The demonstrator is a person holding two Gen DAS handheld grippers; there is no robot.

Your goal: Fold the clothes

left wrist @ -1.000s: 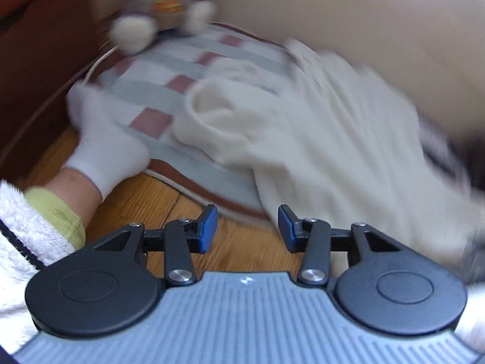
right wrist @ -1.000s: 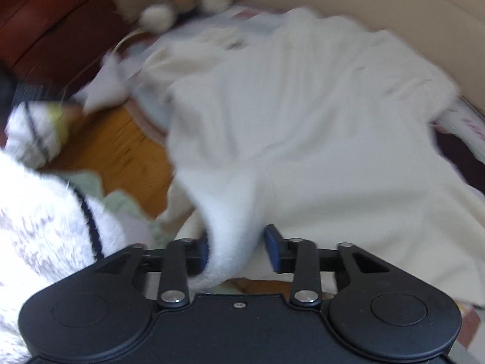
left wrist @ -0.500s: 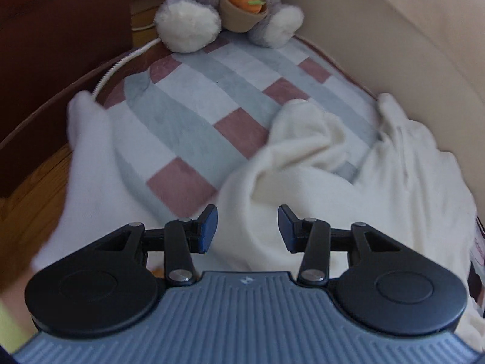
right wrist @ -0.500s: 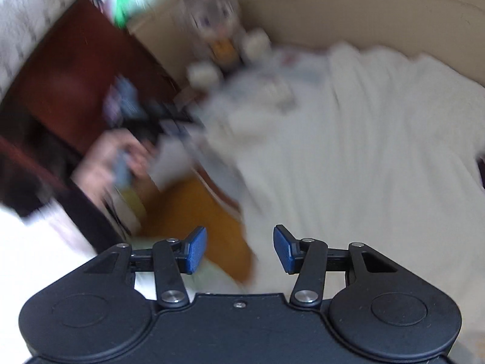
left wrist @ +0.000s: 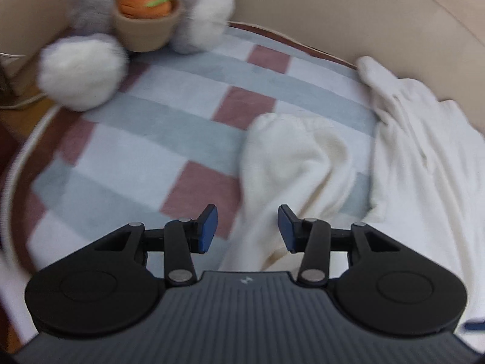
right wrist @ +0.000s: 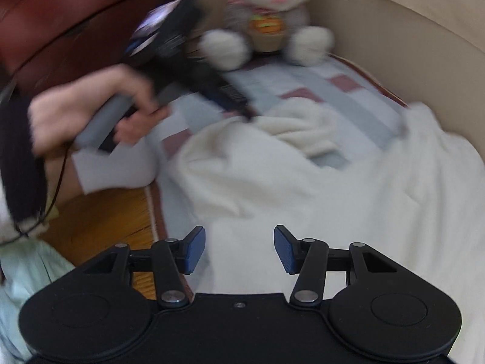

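**A:** Right wrist view first: a second ago your right gripper had a fold of the cream garment pinched between its jaws. Now the jaws stand apart with nothing between them, only cloth lying below.

**B:** So you've let that part go. Where does the garment lie?

**A:** Spread over the right half of the checked blanket on the bed, with one sleeve bunched up and curling toward the middle. The plush toy sits at the far end, well apart from the cloth.

**B:** And your left side?

**A:** In the left wrist view your left gripper has swung in from the bed's edge and now hovers over that sleeve. Its jaws are apart too, empty, with the sleeve's lower part showing in the gap but not pinched. From the right wrist view you can see your left hand carrying it in over the blanket.

**B:** Meaning?

**A:** I'd judge the garment is laid out but not yet folded. That crumpled sleeve looks like your next grasp.
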